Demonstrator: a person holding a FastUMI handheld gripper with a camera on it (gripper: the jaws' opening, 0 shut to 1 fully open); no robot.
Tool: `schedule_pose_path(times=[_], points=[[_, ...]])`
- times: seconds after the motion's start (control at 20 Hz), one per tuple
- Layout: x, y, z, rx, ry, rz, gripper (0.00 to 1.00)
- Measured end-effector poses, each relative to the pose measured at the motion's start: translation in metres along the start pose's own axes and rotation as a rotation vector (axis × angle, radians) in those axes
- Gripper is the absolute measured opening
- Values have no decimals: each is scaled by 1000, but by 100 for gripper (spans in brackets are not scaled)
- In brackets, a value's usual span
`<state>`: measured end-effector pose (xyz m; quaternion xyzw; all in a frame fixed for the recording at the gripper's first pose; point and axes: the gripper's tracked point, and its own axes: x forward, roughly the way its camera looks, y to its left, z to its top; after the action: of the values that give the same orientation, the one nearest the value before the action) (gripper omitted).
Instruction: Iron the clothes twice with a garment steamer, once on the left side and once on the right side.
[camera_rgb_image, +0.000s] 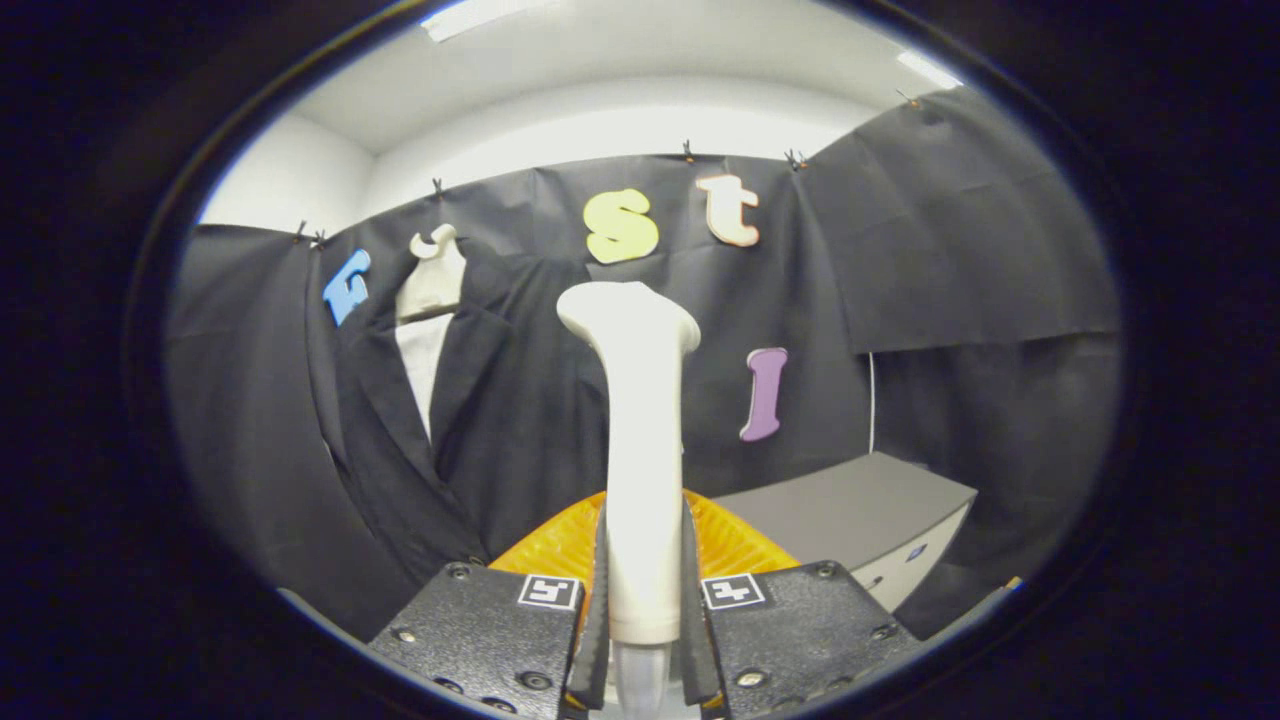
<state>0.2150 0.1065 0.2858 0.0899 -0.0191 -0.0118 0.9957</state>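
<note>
Between the fingers of the gripper (644, 600) stands the steamer (640, 450), upright, its handle pinched from both sides and its flared head rising well beyond the fingertips. The gripper is closed narrow on that handle, so the hold looks firm for now.

Beyond the steamer and off to the left hangs the jacket (430, 420), dark, open at the front, on a pale hanger (436, 275) against the booth wall. A light lining or shirt shows in its opening. The head is clearly apart from the cloth; I judge that no stroke is under way.

Risks from here: the handle is smooth and tall above the grip, so a sideways push against the cloth could twist it between the fingers. The jacket hangs free, so pressure may only swing it away instead of flattening it. The dark cloth blends with the dark wall, which makes the left and right halves easy to misjudge. A grey cabinet (860, 515) sits ahead to the right, near enough to catch a wide sweep.

Count: one steamer, one jacket, one hanger, one cabinet, one gripper.
</note>
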Motion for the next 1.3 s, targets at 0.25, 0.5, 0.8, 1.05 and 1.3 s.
schedule_pose_path(times=[0.25,0.5,0.8,1.05,1.3], points=[[25,36,30,-73,-135,5,31],[49,67,44,-144,-204,10,31],[72,85,40,-206,-212,-10,31],[72,102,19,-250,-190,4,31],[65,106,-8,-270,-147,10,32]])
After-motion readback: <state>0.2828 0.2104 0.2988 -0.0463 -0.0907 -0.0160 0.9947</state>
